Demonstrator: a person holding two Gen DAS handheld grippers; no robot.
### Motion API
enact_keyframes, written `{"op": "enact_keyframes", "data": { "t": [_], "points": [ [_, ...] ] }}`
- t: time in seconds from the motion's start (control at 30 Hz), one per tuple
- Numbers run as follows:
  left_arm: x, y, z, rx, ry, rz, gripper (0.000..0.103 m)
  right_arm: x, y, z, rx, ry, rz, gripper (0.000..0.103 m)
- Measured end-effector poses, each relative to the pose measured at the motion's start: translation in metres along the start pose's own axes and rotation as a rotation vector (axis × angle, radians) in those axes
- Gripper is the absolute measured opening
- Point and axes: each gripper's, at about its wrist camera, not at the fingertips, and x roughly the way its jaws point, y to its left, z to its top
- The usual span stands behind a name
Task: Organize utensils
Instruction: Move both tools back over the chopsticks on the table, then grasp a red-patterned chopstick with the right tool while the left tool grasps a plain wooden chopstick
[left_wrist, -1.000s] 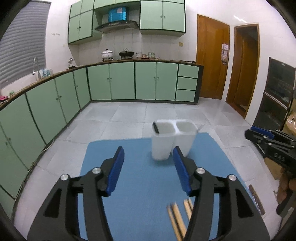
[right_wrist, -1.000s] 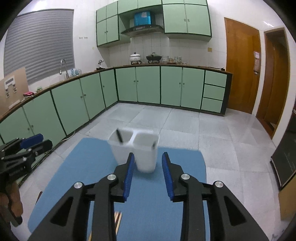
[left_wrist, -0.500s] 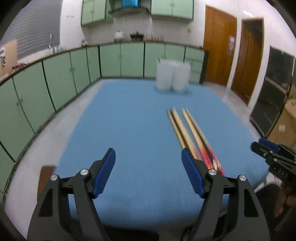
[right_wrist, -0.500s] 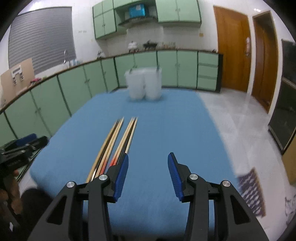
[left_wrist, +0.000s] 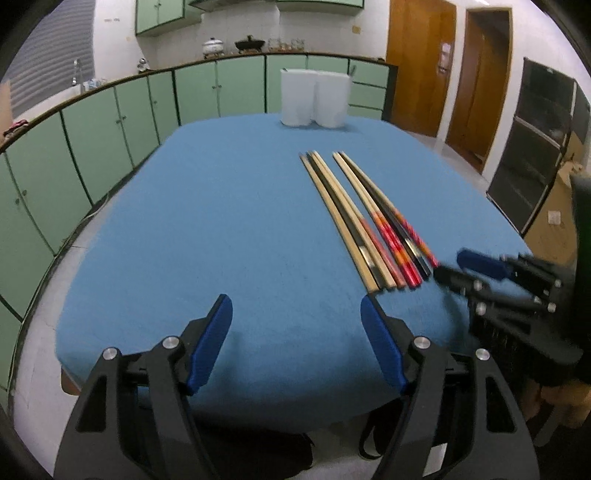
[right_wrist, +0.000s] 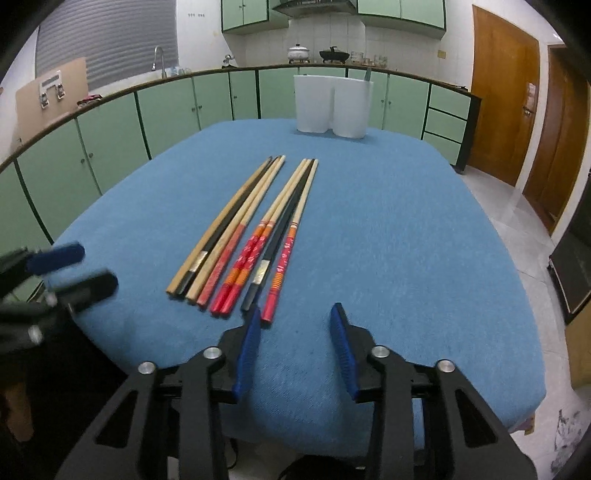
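My right gripper (right_wrist: 295, 349) is closing on nothing beside the chopsticks (right_wrist: 255, 236), while my left gripper (left_wrist: 295, 341) is standing wide open, empty.

We see a kitchen around the blue tablecloth (right_wrist: 406, 229). A long row of green cabinets (right_wrist: 110, 136) runs under a dark counter along the wall, and more green cabinets (right_wrist: 251, 14) hang above. On the counter stand a white pot (right_wrist: 298, 51) and a black wok (right_wrist: 334, 55), near each other, and a faucet (right_wrist: 158, 59) is further left. A grey window blind (right_wrist: 107, 37) covers the window. On the right we see two brown wooden doors (right_wrist: 506, 92). A brown board (right_wrist: 51, 99) leans on the counter.
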Motion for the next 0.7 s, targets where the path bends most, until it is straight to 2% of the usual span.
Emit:
{"op": "enact_keyframes", "data": {
  "t": [0.17, 0.57, 0.7],
  "points": [
    [0.017, -0.01, 0.001, 0.006, 0.032, -0.007, 0.069, 0.0, -0.009, -0.003, 0.019, -0.003, 0.002, 0.006],
    [0.034, -0.025, 0.011, 0.013, 0.02, 0.035, 0.068, 0.0, -0.024, -0.002, 0.063, -0.005, 0.009, 0.006],
    [0.034, -0.02, 0.012, -0.011, 0.015, 0.05, 0.059, 0.001, -0.03, -0.002, 0.086, -0.007, 0.005, 0.006]
  ]
}}
